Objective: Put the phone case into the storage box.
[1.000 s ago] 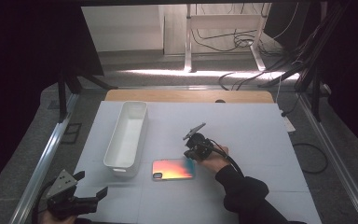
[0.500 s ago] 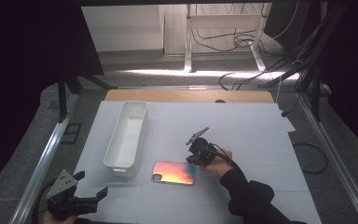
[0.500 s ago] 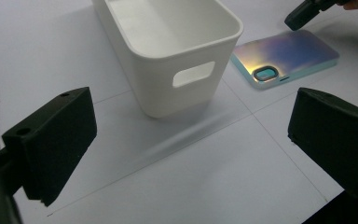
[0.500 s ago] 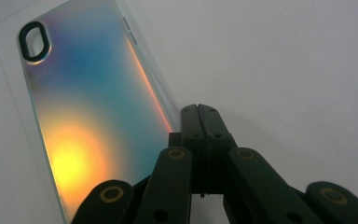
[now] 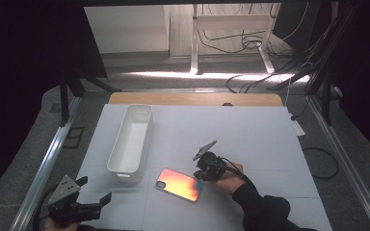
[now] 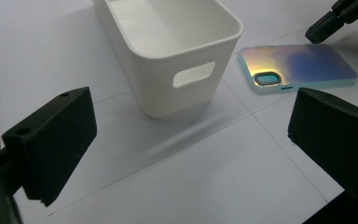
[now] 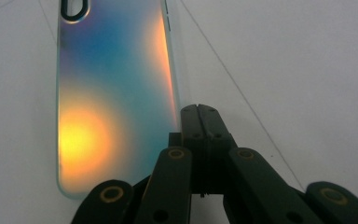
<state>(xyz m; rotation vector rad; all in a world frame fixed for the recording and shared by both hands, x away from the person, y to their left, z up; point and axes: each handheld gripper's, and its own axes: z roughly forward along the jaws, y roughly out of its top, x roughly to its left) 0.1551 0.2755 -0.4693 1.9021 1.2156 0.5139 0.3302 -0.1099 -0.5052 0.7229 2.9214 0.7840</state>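
Your left gripper (image 5: 79, 204) hangs at the near left corner of the white-covered table (image 5: 250, 130), jaws spread wide with nothing between them, well short of everything. Just ahead of it, along the left side, the white bin (image 5: 131, 142) stands upright and, as far as its inside shows, empty. To the right of the bin's near end, close to it but not touching, the iridescent phone case (image 5: 179, 184) lies flat, back up, near the middle of the table. Your right gripper (image 5: 204, 166) sits at the case's right end with its jaws pressed together on nothing, tips just beside the case's long edge. By my reading the work has barely begun: the case is not lifted and not in the bin, so gripping and carrying it are all left. The sheet is plain, with faint grid lines. Beyond the far edge a wooden strip shows, then a dim floor with cables and metal legs.
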